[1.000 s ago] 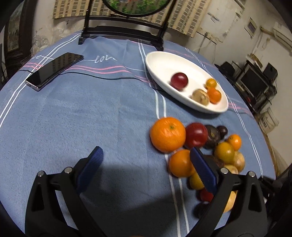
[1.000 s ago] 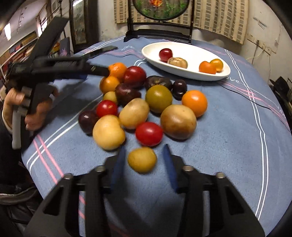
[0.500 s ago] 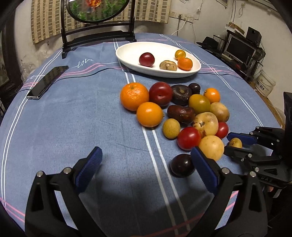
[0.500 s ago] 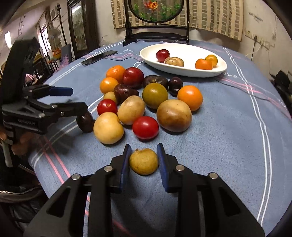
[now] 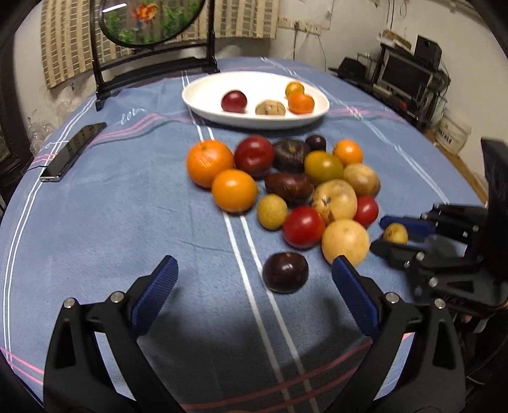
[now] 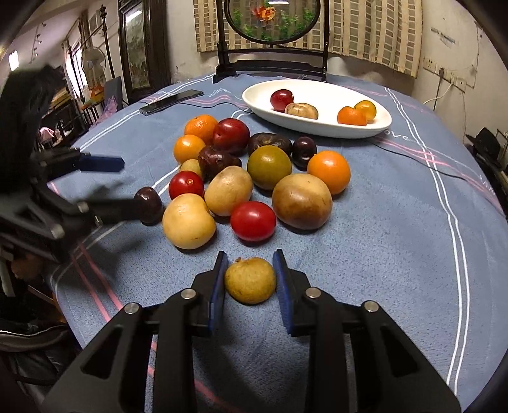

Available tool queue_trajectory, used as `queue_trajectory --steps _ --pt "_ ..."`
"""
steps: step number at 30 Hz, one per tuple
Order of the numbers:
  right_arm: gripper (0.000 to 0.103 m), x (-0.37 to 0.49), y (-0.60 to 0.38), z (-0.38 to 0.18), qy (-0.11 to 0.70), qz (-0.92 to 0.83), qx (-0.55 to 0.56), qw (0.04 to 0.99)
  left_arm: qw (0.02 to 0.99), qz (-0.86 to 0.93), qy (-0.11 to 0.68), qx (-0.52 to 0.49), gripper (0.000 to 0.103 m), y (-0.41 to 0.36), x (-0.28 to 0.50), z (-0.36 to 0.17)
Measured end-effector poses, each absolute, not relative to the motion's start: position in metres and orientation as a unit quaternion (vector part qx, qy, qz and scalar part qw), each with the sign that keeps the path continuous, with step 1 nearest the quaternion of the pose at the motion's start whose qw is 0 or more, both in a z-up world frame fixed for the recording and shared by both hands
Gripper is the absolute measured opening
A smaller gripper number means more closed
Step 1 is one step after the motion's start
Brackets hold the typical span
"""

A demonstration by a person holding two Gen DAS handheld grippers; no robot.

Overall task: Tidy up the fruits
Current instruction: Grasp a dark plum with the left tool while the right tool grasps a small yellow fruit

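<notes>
Right gripper (image 6: 250, 279) is closed on a small yellow-brown fruit (image 6: 250, 280) — both blue pads press its sides, and the fruit sits on the tablecloth (image 6: 397, 241) at the near edge of the fruit pile (image 6: 254, 178). Left gripper (image 5: 254, 286) stands wide open with nothing between its jaws; a dark plum (image 5: 285, 272) lies on the cloth just ahead of it, nearer its right finger.

Open room: bare cloth spreads to the left of the pile in the left wrist view, out to the phone (image 5: 71, 151) near the table's left edge. To the right of the pile, in the right wrist view, bare cloth runs out to the rounded table edge. Between the pile and the white dish (image 6: 317, 109) there is only a narrow strip of cloth. The dish holds a red plum, a brownish fruit and two small orange ones, all in its middle and right part; its left end is bare.

Writing: cursive white letters on the cloth just below the dish rim appear to read "Love"; similar lettering near the phone is too blurred to read.

Surface: blue cloth with white and pink stripes on a round table. A thin black cable crosses it right of the dish. Behind the table a round painted screen (image 6: 270, 22) on a black stand, a striped curtain, and a shelf with a monitor at the right.
</notes>
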State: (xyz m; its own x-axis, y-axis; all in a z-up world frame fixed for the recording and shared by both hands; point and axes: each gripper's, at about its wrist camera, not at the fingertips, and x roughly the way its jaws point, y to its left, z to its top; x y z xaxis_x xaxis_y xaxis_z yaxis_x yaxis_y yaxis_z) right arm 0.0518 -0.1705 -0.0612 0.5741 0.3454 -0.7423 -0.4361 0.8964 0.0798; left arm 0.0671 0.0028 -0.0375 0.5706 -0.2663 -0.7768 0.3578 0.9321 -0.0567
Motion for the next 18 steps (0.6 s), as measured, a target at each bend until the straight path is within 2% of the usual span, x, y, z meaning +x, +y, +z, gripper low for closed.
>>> queue_trajectory --steps 4,6,9,12,13,14,18 --pt "0.031 0.052 -0.172 -0.061 0.405 0.224 -0.049 0.885 0.877 -0.171 0.444 0.069 0.098 -0.003 0.067 -0.047" --pt "0.031 0.052 -0.174 -0.061 0.405 0.227 -0.041 0.884 0.875 -0.166 0.449 0.072 0.089 -0.004 0.069 -0.051" --pt "0.031 0.053 -0.174 -0.061 0.405 0.228 -0.04 0.885 0.873 -0.159 0.454 0.078 0.083 -0.007 0.07 -0.054" --pt "0.031 0.053 -0.174 -0.061 0.404 0.227 -0.041 0.885 0.877 -0.173 0.441 0.082 0.053 -0.012 0.068 -0.051" --pt "0.03 0.053 -0.174 -0.061 0.404 0.227 -0.041 0.885 0.876 -0.186 0.437 0.084 0.038 -0.016 0.066 -0.05" --pt "0.03 0.053 -0.173 -0.061 0.404 0.227 -0.042 0.885 0.876 -0.194 0.432 0.092 0.032 -0.021 0.063 -0.049" --pt "0.03 0.05 -0.17 -0.061 0.4 0.219 -0.055 0.888 0.88 -0.191 0.419 0.116 0.032 -0.029 0.058 -0.049"
